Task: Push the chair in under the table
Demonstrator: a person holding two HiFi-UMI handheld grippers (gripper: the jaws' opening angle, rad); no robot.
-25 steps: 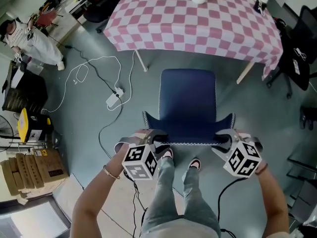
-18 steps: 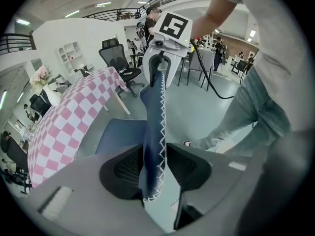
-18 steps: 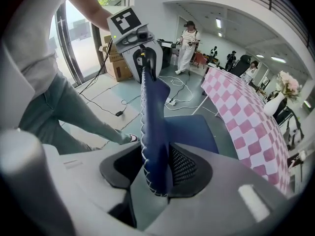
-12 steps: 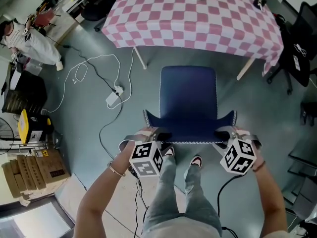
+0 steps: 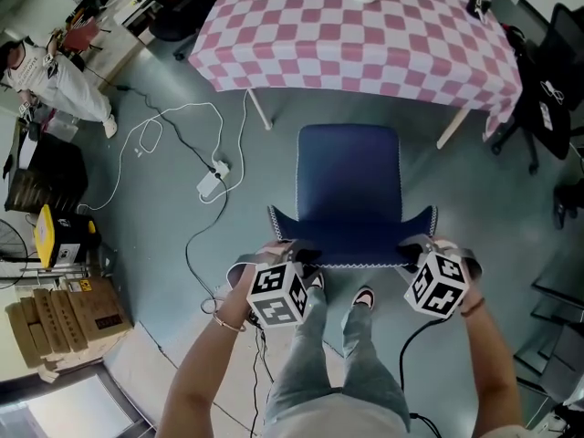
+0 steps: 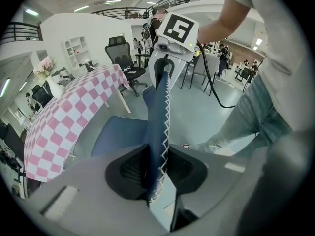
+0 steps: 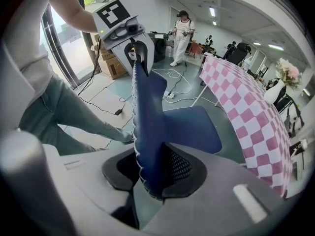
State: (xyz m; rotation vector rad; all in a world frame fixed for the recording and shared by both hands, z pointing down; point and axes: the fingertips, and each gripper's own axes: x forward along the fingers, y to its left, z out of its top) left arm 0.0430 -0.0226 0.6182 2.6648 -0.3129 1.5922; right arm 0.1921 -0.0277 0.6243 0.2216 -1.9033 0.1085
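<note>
Observed: left tool (image 6: 156, 170), jaws just closing, clamps the blue chair backrest (image 6: 158, 114) edge. Right tool (image 6: 164, 69) at far end. Checked worktop (image 6: 74, 113) left.

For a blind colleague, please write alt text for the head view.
From above: the left gripper and right gripper hold the backrest ends of a dark blue fabric chair, fingers having just closed on it. The chair stands short of a pink-checked cloth-covered table.

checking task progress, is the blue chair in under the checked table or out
Out: the dark blue padded chair stands on bare floor, its seat short of the near edge of the pink-and-white checked table.
</note>
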